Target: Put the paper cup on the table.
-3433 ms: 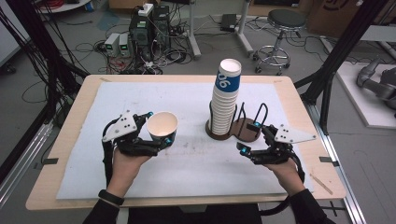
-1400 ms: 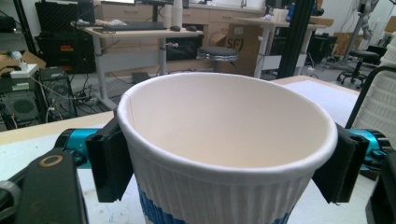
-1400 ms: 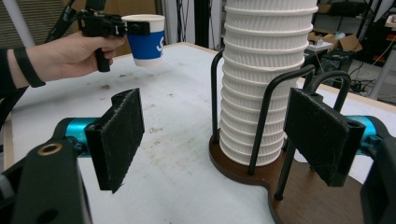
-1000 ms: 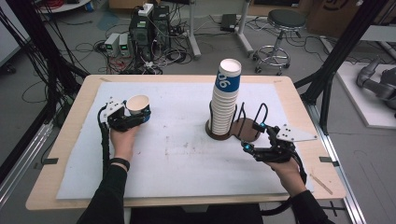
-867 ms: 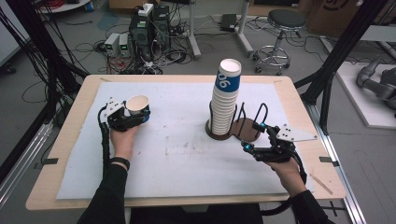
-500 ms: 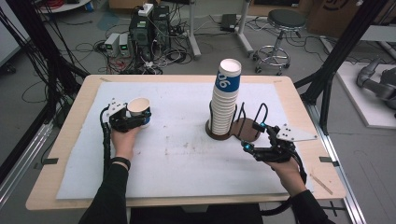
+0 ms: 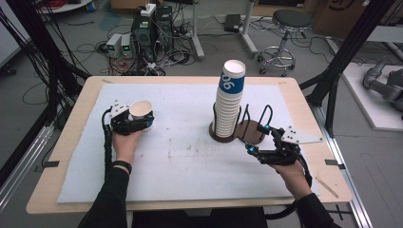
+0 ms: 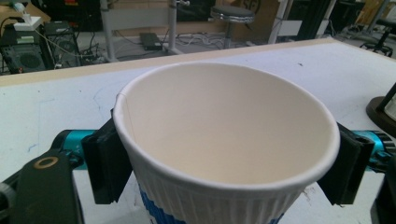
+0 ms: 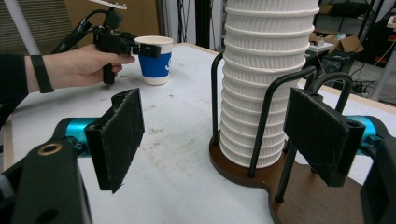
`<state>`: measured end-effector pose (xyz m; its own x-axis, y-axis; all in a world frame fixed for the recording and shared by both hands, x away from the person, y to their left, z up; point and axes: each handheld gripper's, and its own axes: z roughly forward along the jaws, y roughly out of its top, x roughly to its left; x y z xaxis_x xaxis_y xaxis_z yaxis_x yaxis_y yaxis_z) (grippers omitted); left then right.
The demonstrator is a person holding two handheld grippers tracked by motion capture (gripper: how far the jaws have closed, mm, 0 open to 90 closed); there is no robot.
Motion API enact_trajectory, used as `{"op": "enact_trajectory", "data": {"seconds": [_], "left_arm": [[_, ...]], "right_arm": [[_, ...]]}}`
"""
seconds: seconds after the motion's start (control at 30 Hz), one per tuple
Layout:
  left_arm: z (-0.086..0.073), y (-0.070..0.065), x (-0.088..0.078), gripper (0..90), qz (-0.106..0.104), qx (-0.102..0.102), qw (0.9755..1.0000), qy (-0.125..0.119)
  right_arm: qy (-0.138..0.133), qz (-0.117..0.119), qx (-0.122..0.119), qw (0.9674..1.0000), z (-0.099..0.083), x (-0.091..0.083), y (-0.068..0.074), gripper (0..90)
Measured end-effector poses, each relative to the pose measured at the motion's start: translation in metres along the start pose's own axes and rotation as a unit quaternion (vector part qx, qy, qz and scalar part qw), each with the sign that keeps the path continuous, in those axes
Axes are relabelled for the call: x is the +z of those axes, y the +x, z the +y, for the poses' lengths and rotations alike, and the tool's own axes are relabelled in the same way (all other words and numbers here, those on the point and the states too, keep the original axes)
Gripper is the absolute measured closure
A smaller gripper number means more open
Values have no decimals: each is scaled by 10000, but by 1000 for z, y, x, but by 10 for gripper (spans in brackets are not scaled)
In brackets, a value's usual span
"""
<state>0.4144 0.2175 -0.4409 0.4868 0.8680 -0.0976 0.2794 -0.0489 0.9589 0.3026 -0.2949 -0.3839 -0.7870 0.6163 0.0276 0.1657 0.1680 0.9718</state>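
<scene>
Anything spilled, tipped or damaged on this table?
Nothing stands out. The single white-and-blue paper cup stands upright on the white table cover, empty inside, and the tall stack of ribbed paper cups sits straight in its dark wire holder. Only faint scuffs mark the cover.

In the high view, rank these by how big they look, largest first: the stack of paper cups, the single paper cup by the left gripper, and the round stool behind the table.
1. Stack of paper cups, the tallest.
2. Round stool; it stands farther from the camera, so its rank is unsure.
3. Single paper cup between the jaws of the left gripper, the smallest.
</scene>
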Motion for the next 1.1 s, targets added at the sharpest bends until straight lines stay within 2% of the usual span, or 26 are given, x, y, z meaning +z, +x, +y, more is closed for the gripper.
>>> {"op": "enact_trajectory", "data": {"seconds": [0.3, 0.43, 0.57, 0.63, 0.83, 0.9, 1.1], "left_arm": [[1, -2, -1, 176, -18, 8, 9999, 131], [0, -3, 0, 169, -105, -19, 9998, 142], [0, -5, 1, 154, -123, 74, 9996, 227], [0, -6, 2, 114, -68, 92, 9995, 294], [2, -8, -1, 72, -10, 56, 9992, 394], [3, -9, -3, 72, 11, 18, 9991, 433], [6, -13, -6, 67, 147, 89, 9975, 679]], "right_arm": [[-2, -8, -23, 10000, 0, 0, 0, 207], [-5, -11, -40, 10000, 0, 0, 0, 207], [12, 20, -24, 10000, 0, 1, 0, 207], [19, 22, -14, 10000, 0, 1, 1, 207], [23, 30, -17, 10000, 0, 1, 1, 207], [18, 32, -15, 10000, 0, 1, 1, 207], [22, 66, -16, 10000, 1, 0, 1, 207]]}}
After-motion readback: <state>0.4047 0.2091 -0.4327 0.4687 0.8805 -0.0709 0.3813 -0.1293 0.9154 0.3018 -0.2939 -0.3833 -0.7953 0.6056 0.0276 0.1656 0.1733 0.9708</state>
